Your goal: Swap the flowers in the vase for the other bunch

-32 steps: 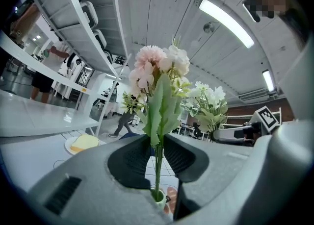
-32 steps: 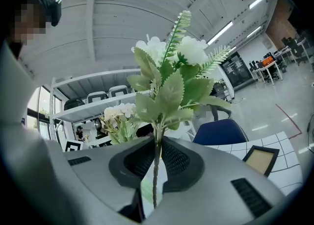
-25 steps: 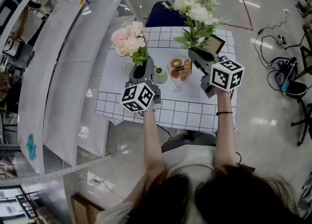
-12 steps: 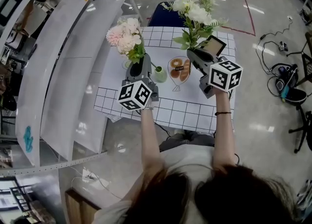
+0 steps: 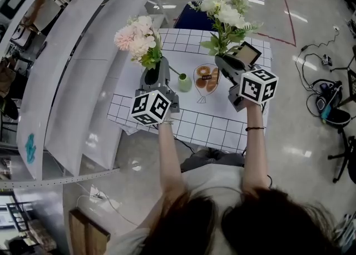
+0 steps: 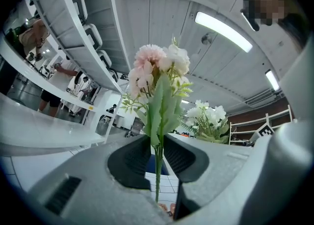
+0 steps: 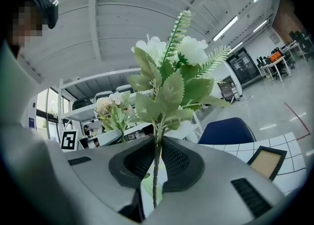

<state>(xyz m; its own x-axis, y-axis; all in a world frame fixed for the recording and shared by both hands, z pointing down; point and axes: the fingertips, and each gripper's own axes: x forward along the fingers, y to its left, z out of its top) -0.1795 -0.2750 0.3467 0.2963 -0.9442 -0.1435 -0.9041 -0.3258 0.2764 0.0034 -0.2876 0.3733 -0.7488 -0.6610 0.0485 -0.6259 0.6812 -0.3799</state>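
The left gripper (image 6: 157,156) pinches the pink bunch (image 6: 156,67) by its stem, with the blooms above the jaws. The right gripper (image 7: 156,159) pinches the white bunch (image 7: 172,55) the same way. The vase (image 5: 184,83) stands below and just right of the left jaws; I cannot tell whether the pink stem's tip is clear of its mouth. A snagged tip could topple the small vase, and thin stems may swivel between the pads. The table (image 5: 222,129) wears a grid cloth. Shelves (image 5: 72,81) stand to the left, a chair (image 5: 192,19) beyond.
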